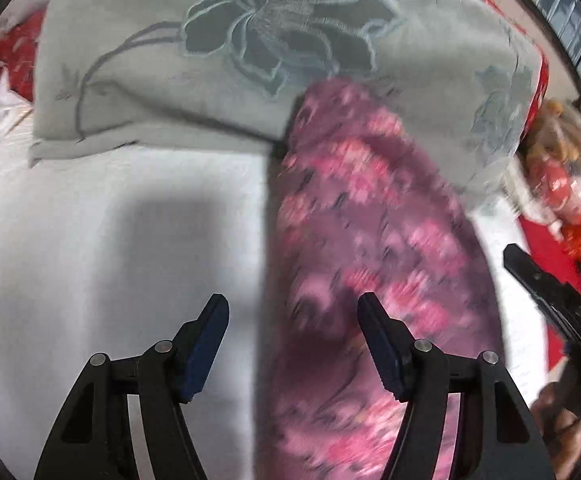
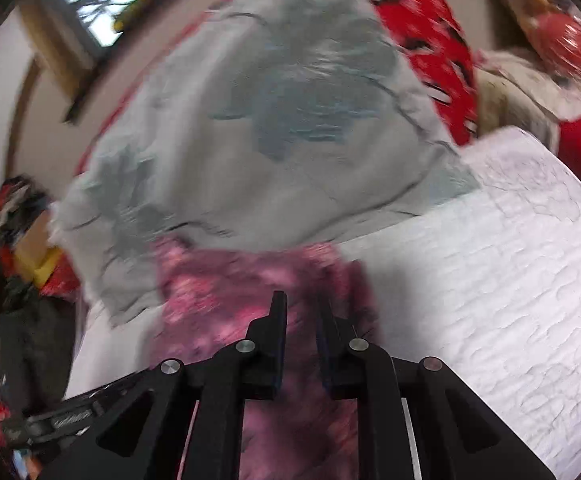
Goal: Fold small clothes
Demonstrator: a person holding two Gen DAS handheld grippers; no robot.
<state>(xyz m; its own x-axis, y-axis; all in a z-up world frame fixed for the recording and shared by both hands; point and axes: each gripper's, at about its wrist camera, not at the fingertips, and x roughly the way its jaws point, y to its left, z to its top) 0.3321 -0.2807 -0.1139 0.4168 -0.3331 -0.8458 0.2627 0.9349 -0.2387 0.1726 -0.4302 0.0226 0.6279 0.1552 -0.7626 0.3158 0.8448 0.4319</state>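
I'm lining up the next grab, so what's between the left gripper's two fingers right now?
In the left wrist view, the left gripper is open; between its fingers show bare white bedspread and the pink floral garment's edge, nothing gripped.

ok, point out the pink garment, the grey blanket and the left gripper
pink garment (image 1: 374,216): left wrist view, middle of the floral cloth.
grey blanket (image 1: 162,92): left wrist view, plain grey area left of the flower.
left gripper (image 1: 292,306): left wrist view, midway between the open fingertips.

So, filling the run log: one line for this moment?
left gripper: open, empty | right gripper: nearly shut, grip unclear | pink garment: on white bed
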